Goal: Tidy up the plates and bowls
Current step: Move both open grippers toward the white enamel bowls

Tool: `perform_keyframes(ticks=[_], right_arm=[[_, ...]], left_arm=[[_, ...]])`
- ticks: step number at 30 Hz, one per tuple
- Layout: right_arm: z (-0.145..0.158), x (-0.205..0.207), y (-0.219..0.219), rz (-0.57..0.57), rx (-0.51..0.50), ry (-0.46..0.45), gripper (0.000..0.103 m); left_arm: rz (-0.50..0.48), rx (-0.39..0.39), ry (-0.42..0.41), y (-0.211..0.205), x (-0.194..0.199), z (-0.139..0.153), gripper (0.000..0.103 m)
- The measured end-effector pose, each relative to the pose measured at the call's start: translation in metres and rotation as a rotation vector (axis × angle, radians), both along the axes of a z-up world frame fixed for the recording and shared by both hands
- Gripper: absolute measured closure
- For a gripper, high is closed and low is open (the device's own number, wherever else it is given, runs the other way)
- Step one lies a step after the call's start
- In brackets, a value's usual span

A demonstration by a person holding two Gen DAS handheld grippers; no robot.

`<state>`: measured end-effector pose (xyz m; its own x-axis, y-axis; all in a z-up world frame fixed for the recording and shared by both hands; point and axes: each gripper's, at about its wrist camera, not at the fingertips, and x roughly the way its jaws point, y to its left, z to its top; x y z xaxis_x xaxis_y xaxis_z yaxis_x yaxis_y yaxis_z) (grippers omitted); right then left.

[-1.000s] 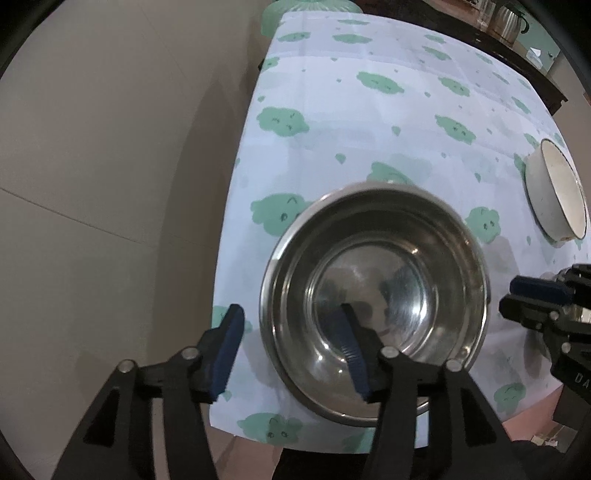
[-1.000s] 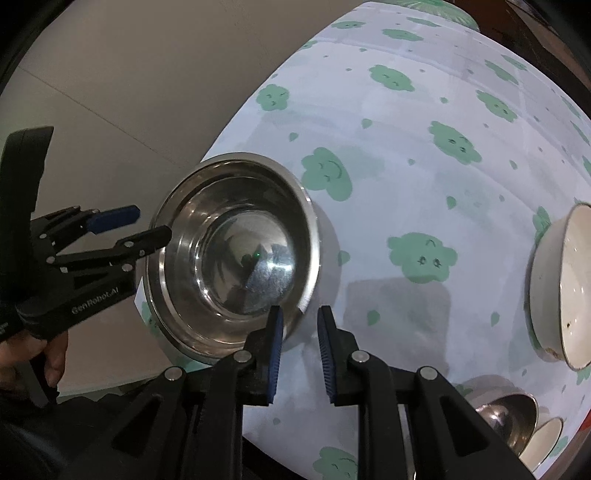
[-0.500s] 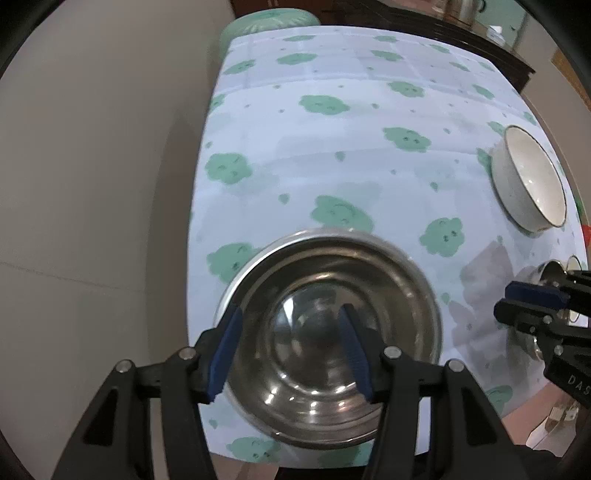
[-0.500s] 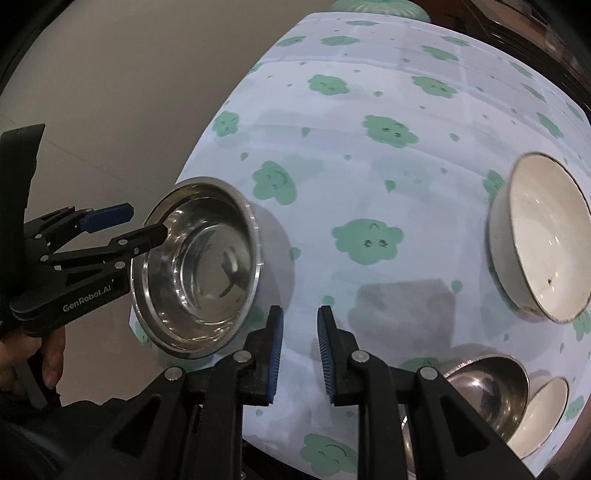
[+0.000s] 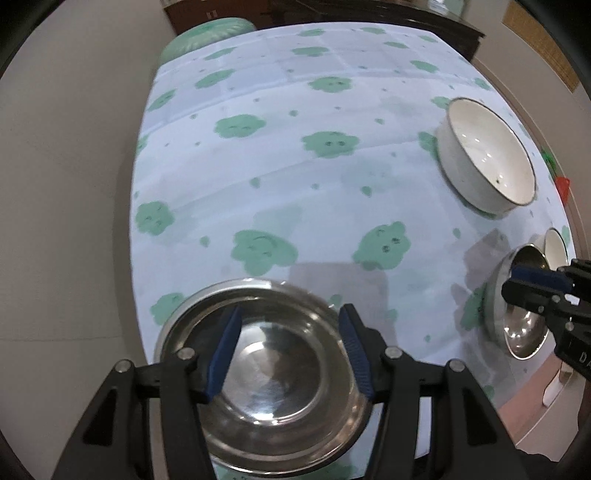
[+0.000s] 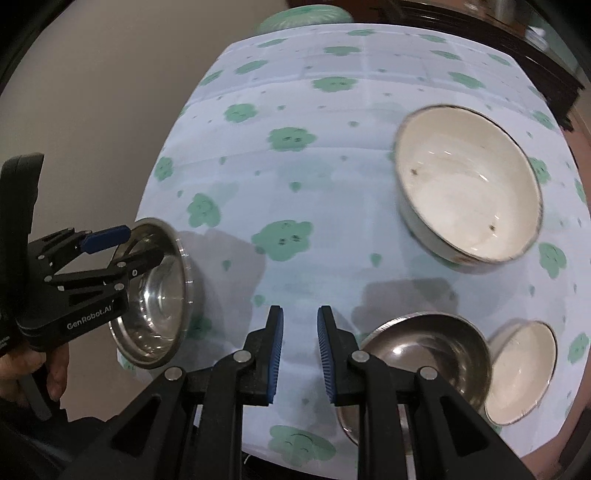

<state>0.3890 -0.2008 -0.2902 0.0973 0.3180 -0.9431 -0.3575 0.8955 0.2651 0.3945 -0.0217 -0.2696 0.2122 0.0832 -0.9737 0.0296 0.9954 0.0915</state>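
A large steel bowl (image 5: pixel 273 373) sits at the table's near left corner, also in the right wrist view (image 6: pixel 159 295). My left gripper (image 5: pixel 290 347) is open and hangs over the bowl, both fingers above its inside. My right gripper (image 6: pixel 299 350) is open with a narrow gap and empty, above bare cloth. A smaller steel bowl (image 6: pixel 428 354) lies just right of it, with a small white bowl (image 6: pixel 524 373) beside that. A large white bowl (image 6: pixel 469 192) stands further back; it also shows in the left wrist view (image 5: pixel 487 155).
The table wears a pale cloth with green cloud prints (image 5: pixel 295 166). Its left edge drops to a beige floor (image 5: pixel 66 184). A green stool (image 5: pixel 207 37) and dark wood furniture (image 5: pixel 369 14) stand beyond the far end. The right gripper (image 5: pixel 535 291) shows at the left wrist view's right edge.
My left gripper has moved from straddling the big steel bowl's left rim to over its inside. My right gripper has swung right, from the big bowl toward the smaller steel bowl.
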Motion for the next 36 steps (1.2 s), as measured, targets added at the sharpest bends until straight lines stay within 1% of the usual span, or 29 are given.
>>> perform_keyframes(ticks=[9, 14, 16, 18, 25, 36], right_arm=[[-0.004, -0.006, -0.037, -0.113, -0.016, 0.009, 0.082], [-0.007, -0.006, -0.053, -0.154, -0.030, 0.008, 0.082], [-0.006, -0.004, -0.058, -0.159, -0.032, 0.006, 0.082], [-0.004, -0.002, -0.064, -0.163, -0.031, -0.001, 0.082], [0.000, 0.017, -0.092, -0.205, -0.026, -0.020, 0.082], [-0.006, 0.062, -0.149, -0.290, -0.064, -0.029, 0.082]], left_arm=[[-0.096, -0.018, 0.026, -0.035, 0.010, -0.010, 0.047], [-0.146, -0.021, 0.021, -0.056, 0.016, -0.006, 0.047], [-0.159, -0.023, 0.010, -0.064, 0.020, -0.004, 0.043], [-0.166, -0.016, 0.002, -0.070, 0.025, -0.002, 0.042], [-0.205, -0.011, -0.010, -0.097, 0.047, 0.002, 0.042], [-0.256, 0.012, -0.022, -0.132, 0.093, -0.007, 0.041]])
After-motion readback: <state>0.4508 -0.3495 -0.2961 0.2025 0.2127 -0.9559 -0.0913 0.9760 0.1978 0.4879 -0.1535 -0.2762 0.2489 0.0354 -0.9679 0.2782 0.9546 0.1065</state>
